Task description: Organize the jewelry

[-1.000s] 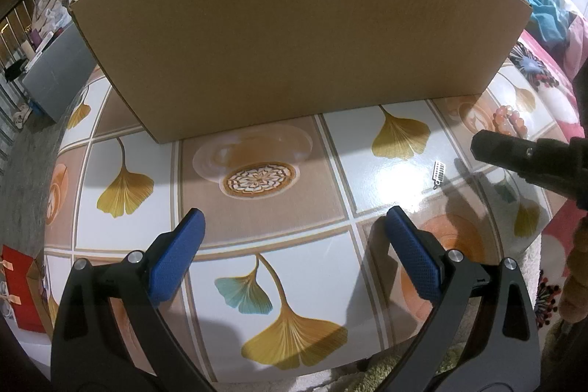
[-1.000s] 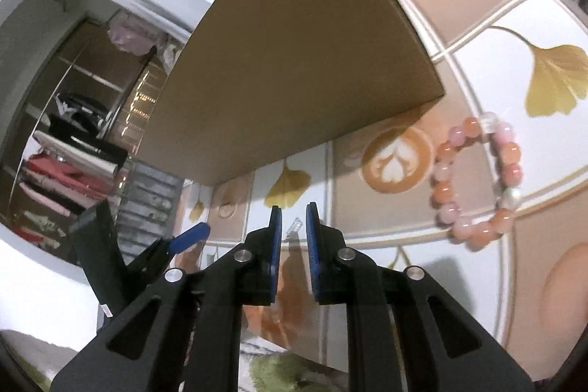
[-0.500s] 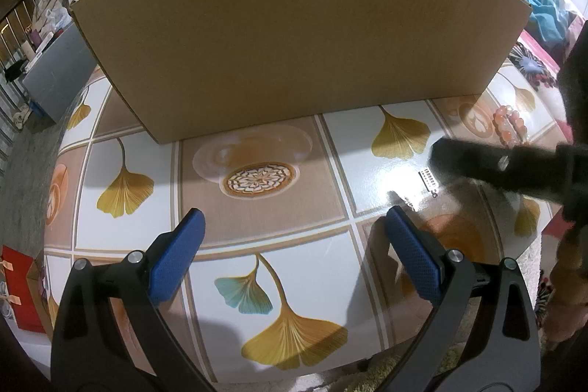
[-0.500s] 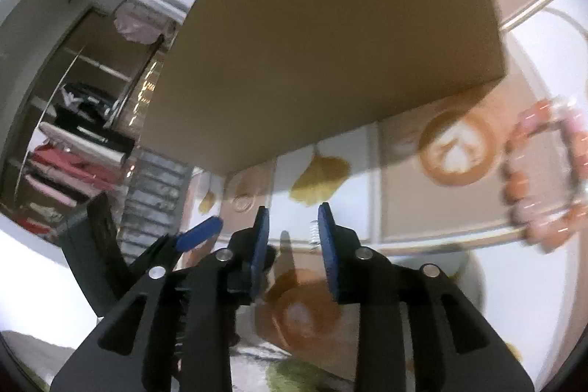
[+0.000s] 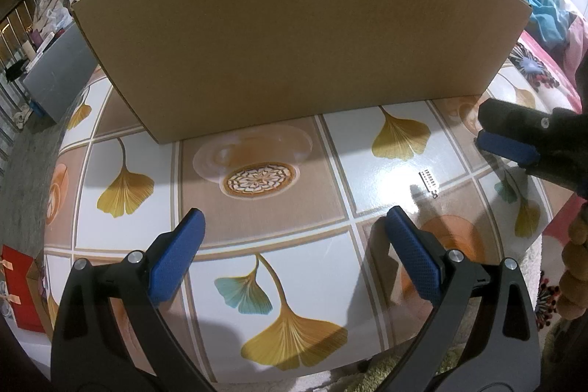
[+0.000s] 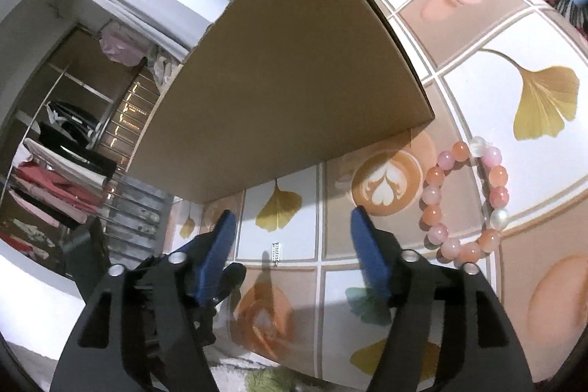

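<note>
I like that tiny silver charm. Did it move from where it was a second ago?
Yes. In the left wrist view, the silver charm now lies lower and further left, away from the cardboard box, on the white tile beside the seam.

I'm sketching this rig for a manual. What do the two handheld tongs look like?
Both match: the left tongs and right tongs have angular matte-black frames with cut-out slots and round silver pivot screws. Each finger ends in a flat royal-blue pad with fine dimpled texture. No cables, markings or sleeves are visible.
</note>
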`<state>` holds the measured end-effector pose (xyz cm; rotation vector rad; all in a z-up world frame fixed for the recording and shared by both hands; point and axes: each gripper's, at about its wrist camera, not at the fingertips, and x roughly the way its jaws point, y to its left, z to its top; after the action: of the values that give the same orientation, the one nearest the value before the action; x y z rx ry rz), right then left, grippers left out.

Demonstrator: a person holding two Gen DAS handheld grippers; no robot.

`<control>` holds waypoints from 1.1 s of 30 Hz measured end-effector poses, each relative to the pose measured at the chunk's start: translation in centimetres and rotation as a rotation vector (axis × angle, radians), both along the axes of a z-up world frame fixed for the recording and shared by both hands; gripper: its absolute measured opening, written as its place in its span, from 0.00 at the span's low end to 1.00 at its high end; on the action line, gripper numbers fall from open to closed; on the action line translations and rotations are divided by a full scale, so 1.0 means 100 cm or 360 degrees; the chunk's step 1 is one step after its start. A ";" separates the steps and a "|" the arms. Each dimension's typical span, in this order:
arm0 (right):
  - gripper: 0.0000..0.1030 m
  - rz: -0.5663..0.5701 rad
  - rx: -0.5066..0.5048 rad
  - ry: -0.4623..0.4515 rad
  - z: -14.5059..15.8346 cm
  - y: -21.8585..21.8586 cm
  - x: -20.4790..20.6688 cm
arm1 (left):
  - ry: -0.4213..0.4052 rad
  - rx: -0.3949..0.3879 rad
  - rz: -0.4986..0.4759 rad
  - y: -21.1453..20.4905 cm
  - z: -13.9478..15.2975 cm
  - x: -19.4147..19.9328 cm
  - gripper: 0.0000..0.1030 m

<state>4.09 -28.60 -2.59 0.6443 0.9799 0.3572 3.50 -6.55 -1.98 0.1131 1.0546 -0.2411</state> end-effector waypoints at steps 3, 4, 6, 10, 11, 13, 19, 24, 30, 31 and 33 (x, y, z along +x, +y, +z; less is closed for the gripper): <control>0.73 0.0000 -0.0012 -0.0013 0.004 -0.005 -0.001 | -0.0002 -0.0001 0.0000 0.000 0.000 0.001 0.92; 0.74 -0.0001 -0.0013 -0.0015 0.005 -0.005 0.000 | -0.0002 0.0000 0.0000 0.000 0.000 0.001 0.92; 0.74 0.0000 -0.0011 -0.0017 0.005 -0.006 0.000 | -0.0003 -0.0001 0.0000 0.001 0.000 0.001 0.92; 0.77 0.0006 -0.0021 -0.0026 0.004 -0.002 0.001 | -0.0005 -0.0001 0.0000 0.001 0.000 0.001 0.92; 0.78 0.0007 -0.0022 -0.0027 0.005 0.001 0.001 | -0.0005 -0.0001 0.0000 0.001 0.000 0.000 0.92; 0.79 0.0009 -0.0023 -0.0029 0.003 0.003 0.002 | -0.0006 -0.0001 0.0000 0.001 0.000 0.000 0.92; 0.82 0.0014 -0.0026 -0.0039 0.003 0.010 0.002 | -0.0009 -0.0002 0.0000 0.001 0.000 -0.001 0.92; 0.84 0.0019 -0.0033 -0.0045 0.003 0.011 0.002 | -0.0015 -0.0003 0.0000 0.001 0.001 0.001 0.92; 0.85 0.0020 -0.0033 -0.0045 0.003 0.012 0.002 | -0.0024 -0.0004 0.0000 0.000 0.002 0.001 0.92; 0.85 0.0020 -0.0033 -0.0045 0.003 0.012 0.002 | -0.0026 -0.0004 -0.0001 0.000 0.002 0.001 0.92; 0.85 0.0020 -0.0031 -0.0044 0.003 0.013 0.003 | -0.0033 -0.0006 -0.0008 0.000 0.002 0.000 0.92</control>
<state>4.36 -27.27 -2.28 0.6147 0.9604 0.3663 3.48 -6.58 -1.73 0.1145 1.0334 -0.2459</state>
